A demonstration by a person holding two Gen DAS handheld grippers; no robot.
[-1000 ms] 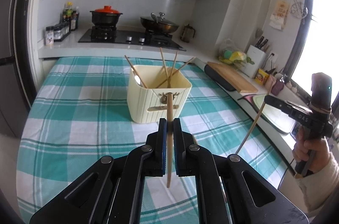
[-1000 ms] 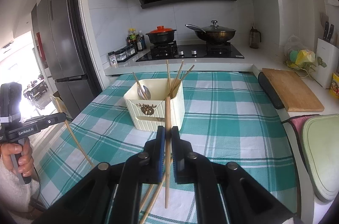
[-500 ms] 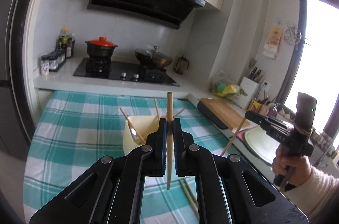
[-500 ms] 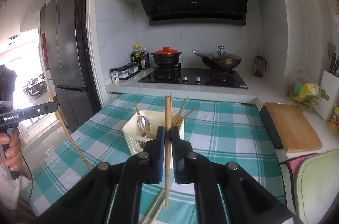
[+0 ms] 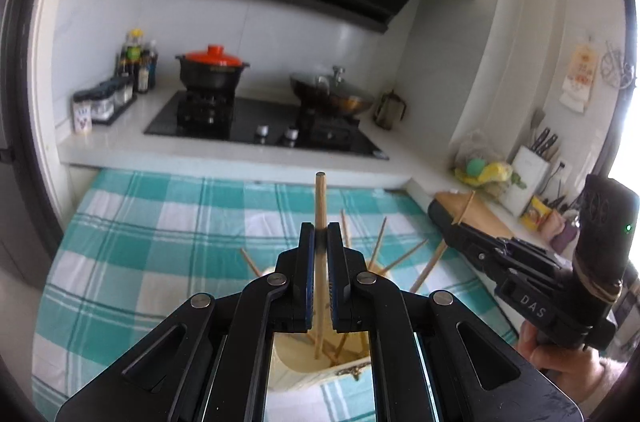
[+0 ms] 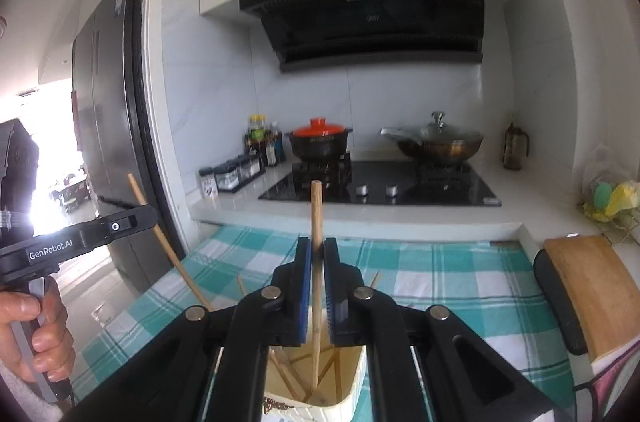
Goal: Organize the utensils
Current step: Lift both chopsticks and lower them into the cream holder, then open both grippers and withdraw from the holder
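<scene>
In the left wrist view, the left gripper (image 5: pixel 320 242) is pinching a chopstick (image 5: pixel 319 206) between its blue-lined fingers, the stick standing upright with its top end well above the fingertips and its lower end hanging inside the holder (image 5: pixel 316 358), a cream box sitting on the checked cloth (image 5: pixel 132 242) directly under the gripper. More chopsticks are leaning in the holder, fanning out past both fingers. To the right, the right gripper (image 5: pixel 460 226) is reaching in, held by a hand (image 5: pixel 560 354), and it is gripping a second chopstick (image 5: pixel 430 264) that is slanting down toward the holder; its lower end is hidden behind the left gripper's body. Behind the table, a red-lidded pot (image 5: pixel 212 68) and a wok (image 5: pixel 332 94) are sitting on the stove. In the right wrist view, the right gripper (image 6: pixel 316 258) is pressing its fingers onto its chopstick (image 6: pixel 316 222), which is standing upright, its lower tip reaching down inside the holder (image 6: pixel 352 382) among the other sticks. At the left, the left gripper (image 6: pixel 140 214), marked GenRobot.AI and held by a hand (image 6: pixel 36 334), is clamping its chopstick (image 6: pixel 168 250), which is slanting down to the right; its tip seems to be heading into the holder, though the right gripper's body is covering it. A cutting board (image 6: pixel 588 286) is lying at the right edge of the table.
</scene>
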